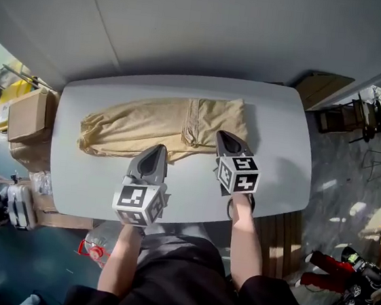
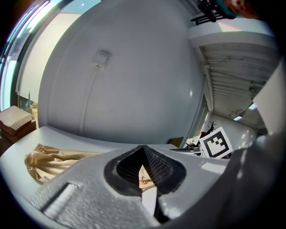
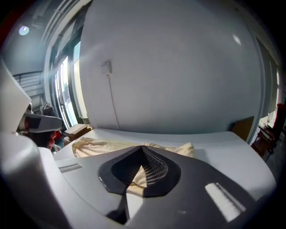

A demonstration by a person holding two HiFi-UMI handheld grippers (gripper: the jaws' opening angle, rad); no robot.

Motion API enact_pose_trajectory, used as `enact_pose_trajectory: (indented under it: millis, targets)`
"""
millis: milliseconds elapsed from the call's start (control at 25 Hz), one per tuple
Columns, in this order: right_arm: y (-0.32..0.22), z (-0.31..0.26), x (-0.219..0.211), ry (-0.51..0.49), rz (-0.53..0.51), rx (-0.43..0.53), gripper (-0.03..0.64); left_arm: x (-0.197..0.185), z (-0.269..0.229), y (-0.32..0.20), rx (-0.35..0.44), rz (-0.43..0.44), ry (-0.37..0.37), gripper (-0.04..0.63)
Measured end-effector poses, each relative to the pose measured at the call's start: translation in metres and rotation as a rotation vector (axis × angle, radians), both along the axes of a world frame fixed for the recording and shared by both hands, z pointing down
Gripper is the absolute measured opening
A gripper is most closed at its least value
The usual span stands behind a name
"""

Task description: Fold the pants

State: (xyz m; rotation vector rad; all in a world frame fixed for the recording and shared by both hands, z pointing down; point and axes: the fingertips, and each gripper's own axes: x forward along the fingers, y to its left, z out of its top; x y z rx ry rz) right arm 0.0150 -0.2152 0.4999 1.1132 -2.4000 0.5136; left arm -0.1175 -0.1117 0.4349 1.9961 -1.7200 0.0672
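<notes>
Tan pants lie flat on the white table, legs together and pointing left, waist to the right. My left gripper hovers at the pants' near edge around mid-leg, its jaws shut with nothing between them. My right gripper hangs above the near edge of the waist, also shut and empty. In the left gripper view the pants spread to the left of the closed jaw tips. In the right gripper view the pants lie on the table beyond the closed tips.
A cardboard box stands just off the table's left end, with bags on the floor below it. A wooden board and dark equipment sit past the right end. A grey wall runs behind the table.
</notes>
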Motion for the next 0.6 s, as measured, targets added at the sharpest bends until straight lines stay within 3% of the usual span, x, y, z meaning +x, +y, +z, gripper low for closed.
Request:
enact_pose_trajectory:
  millis: [200, 400, 600]
  targets:
    - [-0.011, 0.016, 0.045, -0.141, 0.146, -0.119, 0.005, 0.011, 0.002, -0.006, -0.004, 0.032, -0.006, 0.0]
    - [-0.027, 0.038, 0.093, -0.153, 0.276, -0.155, 0.014, 0.008, 0.007, -0.008, -0.022, 0.029, -0.015, 0.0]
    - [-0.034, 0.066, 0.118, -0.179, 0.322, -0.224, 0.149, 0.018, 0.016, -0.015, -0.048, 0.049, -0.02, 0.0]
